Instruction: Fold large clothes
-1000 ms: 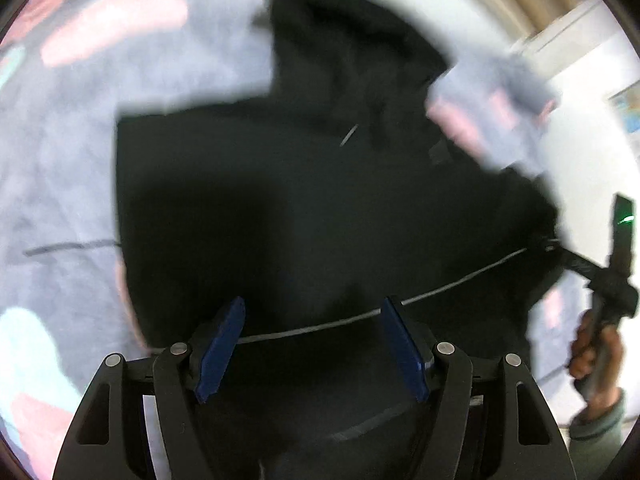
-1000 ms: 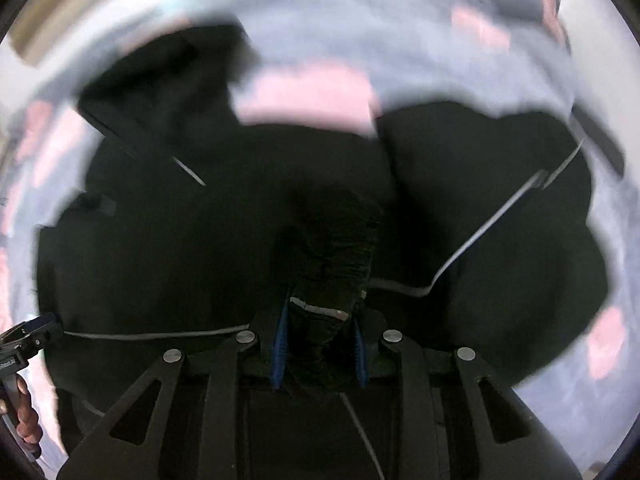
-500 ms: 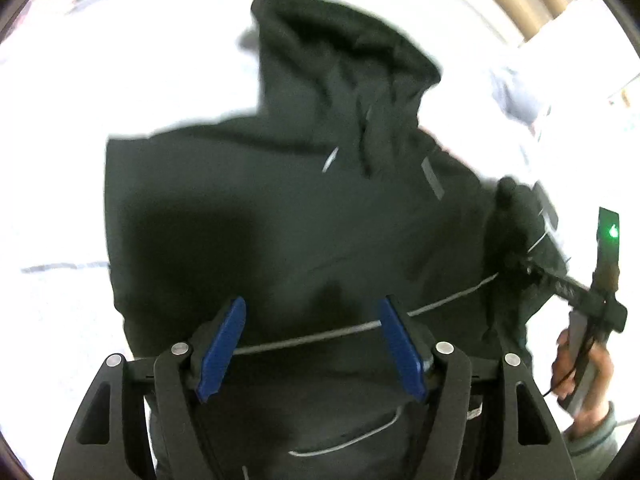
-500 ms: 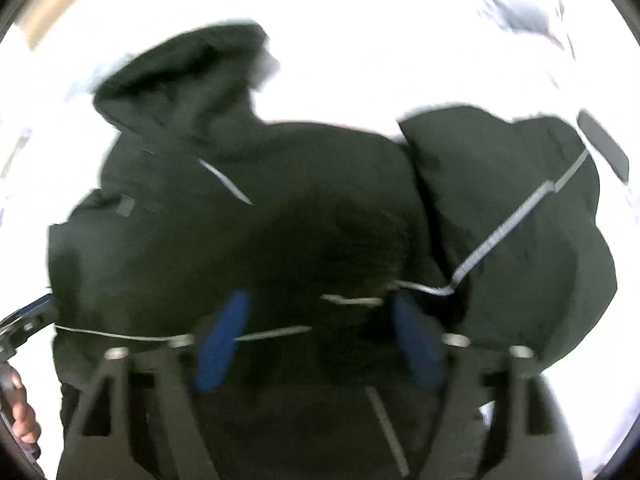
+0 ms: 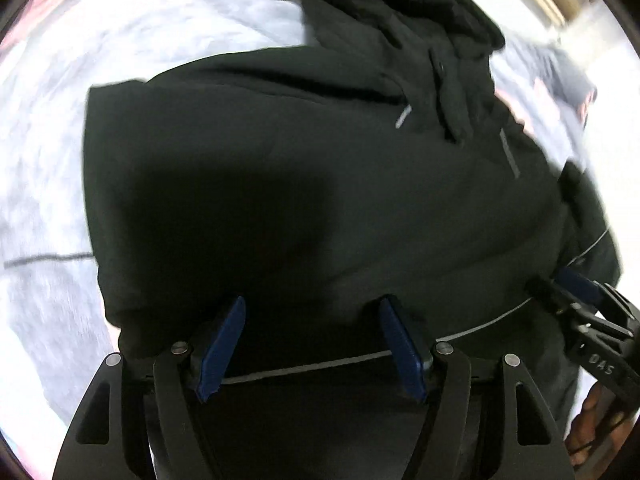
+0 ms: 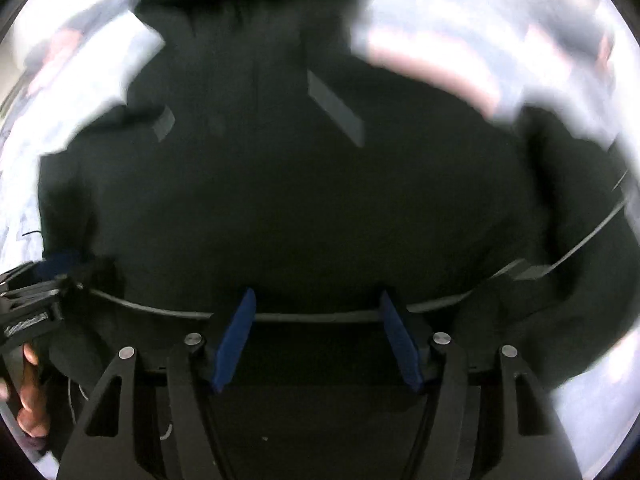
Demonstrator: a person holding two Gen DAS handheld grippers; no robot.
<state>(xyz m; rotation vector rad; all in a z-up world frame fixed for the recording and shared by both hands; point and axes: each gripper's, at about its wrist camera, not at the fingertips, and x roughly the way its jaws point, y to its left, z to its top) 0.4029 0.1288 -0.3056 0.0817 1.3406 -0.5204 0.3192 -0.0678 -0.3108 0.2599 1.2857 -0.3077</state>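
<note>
Hoodie (image 5: 320, 184), black, lies spread across a pale grey blanket (image 5: 52, 208) with pinkish patches, and it fills most of both views. Its hood (image 5: 400, 12) points toward the far edge of the blanket, and a thin light stripe (image 5: 480, 326) runs across the cloth near the hem, close to both claws. In the right wrist view the hoodie (image 6: 304, 200) shows two small grey tabs near the shoulders, and a sleeve (image 6: 580, 216) lies bunched toward the right-hand edge of the blanket (image 6: 592, 380), though that picture is blurred.

The left gripper (image 5: 312, 340) points steeply down over the near part of the hoodie. Its blue pads (image 5: 222, 344) stand spread wide, with dark cloth and the stripe seen between them; they pinch nothing that I can make out.

The right gripper (image 6: 316, 336) also points steeply down over the hem, a little to the side of the other. Its jaws are closing, yet the blue pads (image 6: 236, 336) are apart and the cloth lies flat beneath them, not gripped.

Each claw shows at the edge of the other's view, with a hand (image 5: 592, 428) wrapped round the handle.
</note>
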